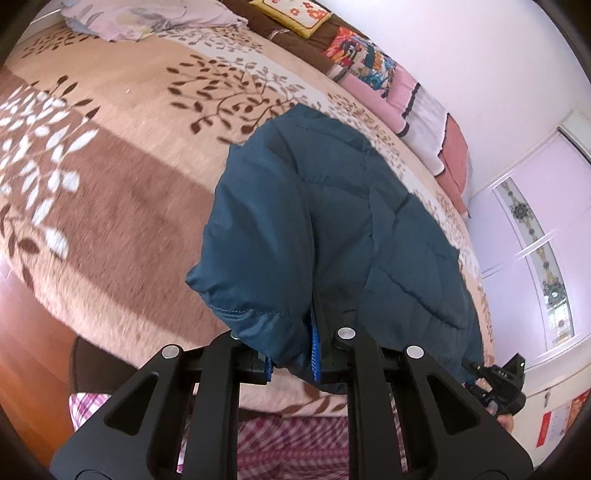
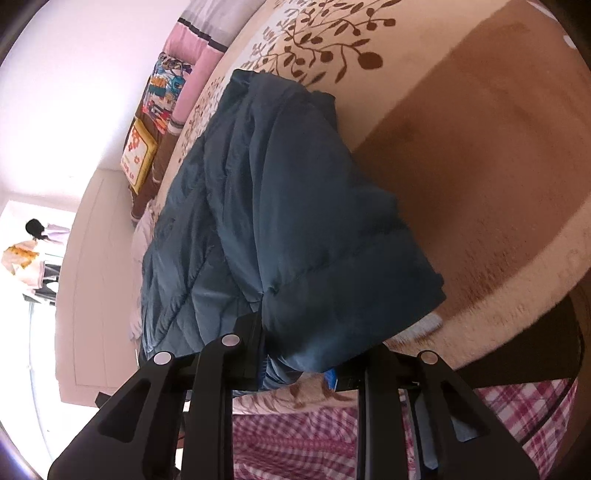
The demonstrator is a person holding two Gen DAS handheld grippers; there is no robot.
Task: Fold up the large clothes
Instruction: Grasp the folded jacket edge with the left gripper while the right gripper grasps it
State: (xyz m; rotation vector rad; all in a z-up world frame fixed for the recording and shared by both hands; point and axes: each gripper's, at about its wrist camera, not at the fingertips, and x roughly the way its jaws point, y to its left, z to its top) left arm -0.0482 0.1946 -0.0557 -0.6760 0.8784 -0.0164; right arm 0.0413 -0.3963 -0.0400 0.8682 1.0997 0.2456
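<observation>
Gripping the near hem of the teal quilted padded jacket, the left gripper and right gripper clamp it narrowly; its long axis extends away across the leaf-patterned plush bedspread.

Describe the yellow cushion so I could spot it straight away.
Start at the big bed with the beige and brown leaf-patterned blanket. Along its far edge by the white wall runs a row of bedding. The small square yellow cushion there alone has orange flowers on a white panel.
</observation>
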